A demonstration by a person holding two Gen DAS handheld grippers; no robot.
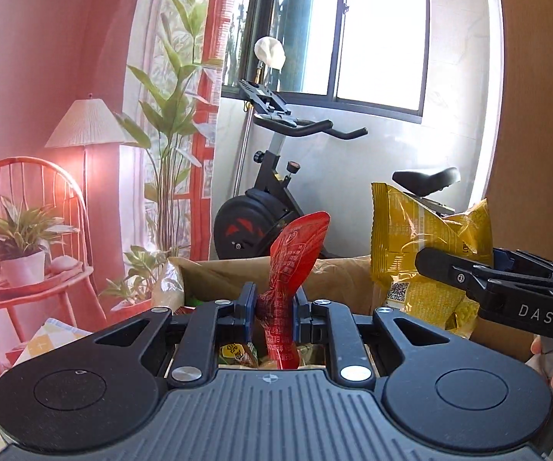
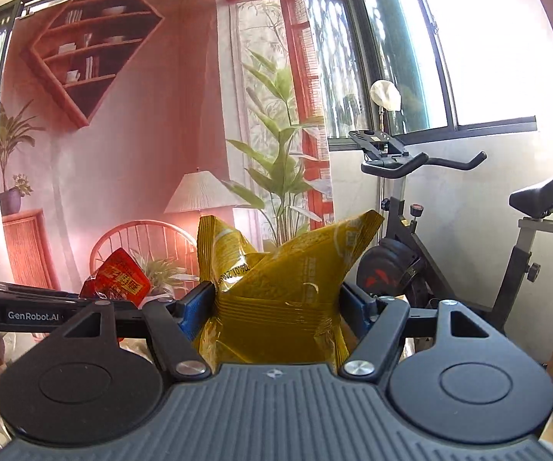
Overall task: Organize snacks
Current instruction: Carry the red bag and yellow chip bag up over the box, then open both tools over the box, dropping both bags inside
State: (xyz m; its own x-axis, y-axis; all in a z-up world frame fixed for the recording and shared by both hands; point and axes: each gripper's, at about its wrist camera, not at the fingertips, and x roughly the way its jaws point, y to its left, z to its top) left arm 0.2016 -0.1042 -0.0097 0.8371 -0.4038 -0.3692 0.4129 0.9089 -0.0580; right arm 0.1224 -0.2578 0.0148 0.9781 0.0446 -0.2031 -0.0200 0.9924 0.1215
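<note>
My left gripper (image 1: 274, 311) is shut on a red snack packet (image 1: 295, 253) and holds it upright above an open cardboard box (image 1: 219, 276) with several snacks inside. My right gripper (image 2: 276, 303) is shut on a yellow snack bag (image 2: 276, 276), held up in the air. In the left wrist view the yellow bag (image 1: 411, 253) hangs at the right, over the box's right side, with the right gripper's fingers (image 1: 468, 276) on it. In the right wrist view the red packet (image 2: 119, 280) shows at the left, behind the left gripper's arm.
An exercise bike (image 1: 276, 199) stands behind the box by the window. A printed backdrop (image 2: 123, 134) with a chair, lamp and plants hangs at the left. A brown cardboard wall (image 1: 537, 115) rises at the right. A checked cloth (image 1: 50, 338) lies at the lower left.
</note>
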